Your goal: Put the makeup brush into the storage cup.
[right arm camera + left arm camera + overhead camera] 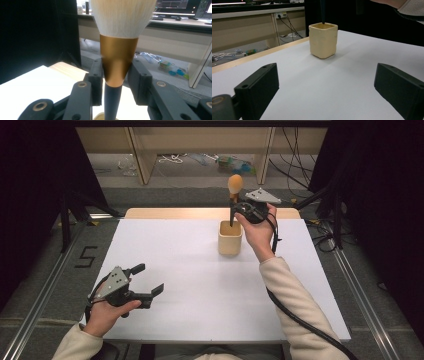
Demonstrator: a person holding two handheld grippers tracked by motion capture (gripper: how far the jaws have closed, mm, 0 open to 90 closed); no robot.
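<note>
A cream cup (230, 238) stands on the white tabletop (200, 285), near the far edge and a bit toward the right. A big makeup brush (234, 195) stands upright with its dark handle down inside the cup. The right hand-held gripper (239, 209) is squeezed tight on the brush's gold neck (118, 60), just under the fluffy white hairs (123, 16). The cup hides the handle's bottom end. The left hand-held gripper (148, 279) sits near the left corner of the near edge, its jaws wide apart and holding nothing. Past the far edge, cables and small bits lie on the floor (200, 167), too blurry to tell.
</note>
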